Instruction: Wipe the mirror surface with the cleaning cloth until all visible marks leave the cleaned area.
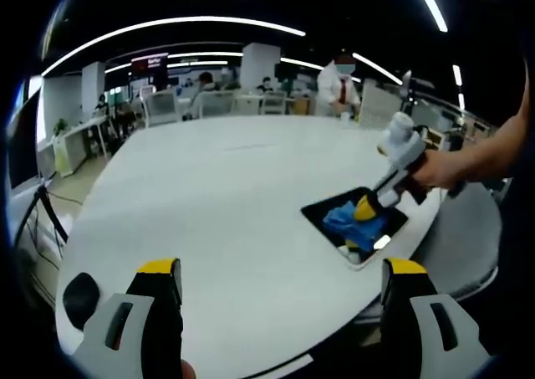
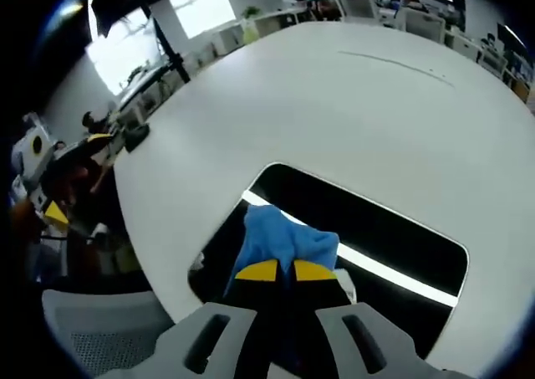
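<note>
Open-plan office, big white table [image 1: 226, 195] | mirror [image 2: 393, 228] flat at table's near-right edge | R gripper [image 2: 277, 271] clamped on blue cloth [image 2: 280, 237], pressed to glass | L gripper [image 1: 280, 279] jaws apart, idle | step: mid-wipe | next: sweep cloth across far uncovered glass.

We see a large open office under a dark ceiling crossed by long curved white light strips [image 1: 175, 23]. A broad round white table [image 1: 217, 195] fills the foreground. Beyond it stand pale mesh-backed office chairs [image 1: 160, 106] and rows of white desks [image 1: 82, 132]. A white square pillar [image 1: 259, 65] rises at the back. Bright windows [image 2: 205, 7] show in the right gripper view.
</note>
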Tool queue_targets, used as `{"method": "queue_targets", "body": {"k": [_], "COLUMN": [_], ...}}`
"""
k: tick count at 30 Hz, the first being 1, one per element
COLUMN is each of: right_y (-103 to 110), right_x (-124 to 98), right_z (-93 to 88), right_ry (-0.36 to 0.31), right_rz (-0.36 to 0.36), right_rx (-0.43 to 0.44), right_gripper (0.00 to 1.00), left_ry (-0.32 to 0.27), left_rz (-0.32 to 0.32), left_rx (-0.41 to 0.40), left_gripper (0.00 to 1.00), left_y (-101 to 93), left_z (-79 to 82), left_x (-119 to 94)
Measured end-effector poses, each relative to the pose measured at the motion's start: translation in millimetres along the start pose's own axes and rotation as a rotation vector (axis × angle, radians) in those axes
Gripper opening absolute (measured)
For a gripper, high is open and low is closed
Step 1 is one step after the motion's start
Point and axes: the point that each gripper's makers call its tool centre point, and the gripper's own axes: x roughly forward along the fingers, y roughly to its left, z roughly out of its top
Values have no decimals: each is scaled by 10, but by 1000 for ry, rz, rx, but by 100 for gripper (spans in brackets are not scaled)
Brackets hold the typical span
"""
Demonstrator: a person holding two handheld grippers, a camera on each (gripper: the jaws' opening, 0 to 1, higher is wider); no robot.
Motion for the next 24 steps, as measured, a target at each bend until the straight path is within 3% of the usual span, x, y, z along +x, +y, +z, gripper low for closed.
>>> {"method": "queue_targets", "body": {"k": [24], "right_y": [355], "right_x": [-184], "right_z": [-478], "right_ry": [18], "right_rz": [78], "right_rx": [9], "right_gripper": [0], "left_ry": [1], "left_rz": [10], "left_rx": [6], "left_gripper": [100], "left_y": [-44], "left_z": [-48], "left_x": [-66]}}
